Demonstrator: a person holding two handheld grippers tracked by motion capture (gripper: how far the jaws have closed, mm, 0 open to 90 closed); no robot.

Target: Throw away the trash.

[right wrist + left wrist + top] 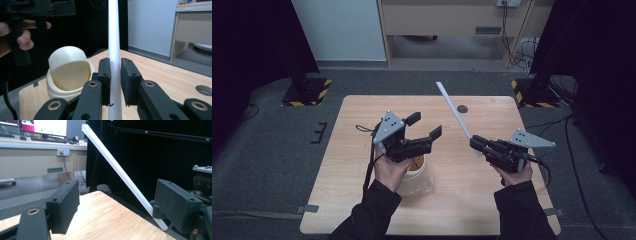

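Your table is a pale wooden top standing on grey carpet, with a small dark round hole near its far edge. On its near-left part sits a cream bin with a domed swing lid; in the high view your left hand and its gripper partly cover it, and in the right gripper view its lid is tipped, to the left of the jaws.

Your left gripper hangs above the bin, jaws spread wide with nothing between them; in the left gripper view the two black pads stand well apart over bare wood.

Your right gripper is over the right part of the table, pointing left and clenched on a long white rod. The rod slants from the jaws up and away toward the far edge, its far end well clear of the table. In the right gripper view the rod runs upright between the two pads, which press it from both sides, and a short end sticks out below them. In the left gripper view the rod crosses diagonally against the dark curtain.
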